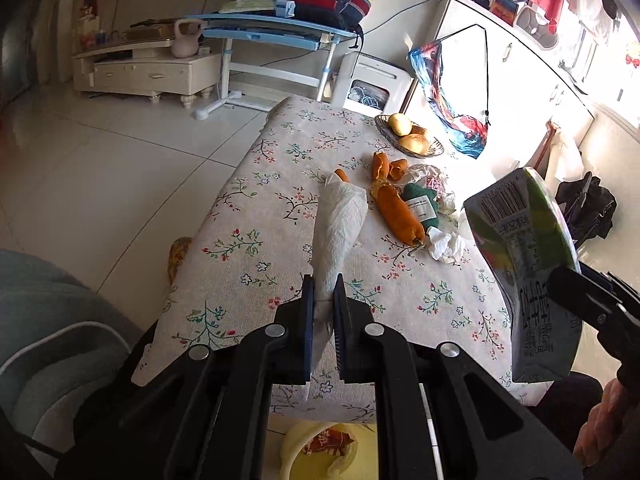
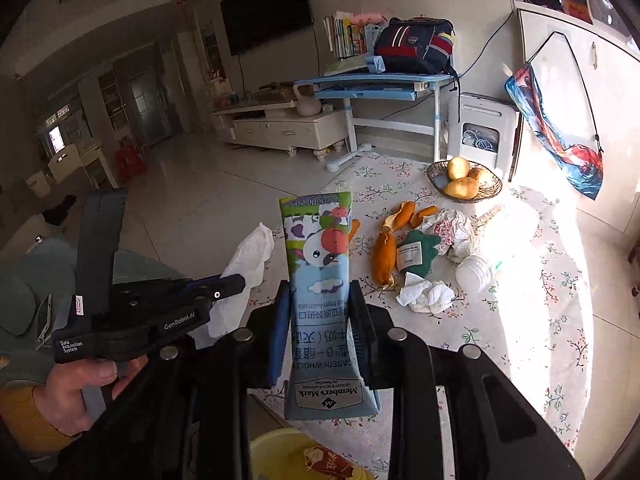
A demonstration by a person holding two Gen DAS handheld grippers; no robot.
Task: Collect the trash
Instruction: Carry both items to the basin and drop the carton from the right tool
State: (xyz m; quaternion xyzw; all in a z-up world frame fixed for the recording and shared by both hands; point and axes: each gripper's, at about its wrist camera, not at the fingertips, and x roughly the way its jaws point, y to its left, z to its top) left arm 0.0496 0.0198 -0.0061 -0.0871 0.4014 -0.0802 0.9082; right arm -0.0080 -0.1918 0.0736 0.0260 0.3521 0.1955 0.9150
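Left tongs (image 1: 323,292) pinch a crumpled white paper towel (image 1: 340,220); right tongs (image 2: 320,300) clamp a squashed blue-green cartoon-cow milk carton (image 2: 320,264). Yellow bin (image 2: 276,456) below is mostly hidden.

Both grippers are black — the left gripper (image 1: 323,294) has blue pads and silver pivot pins. White "GenRobot.AI" lettering marks its side. At seven o'clock, the hand (image 2: 76,390) wears a yellow sleeve (image 2: 24,420).
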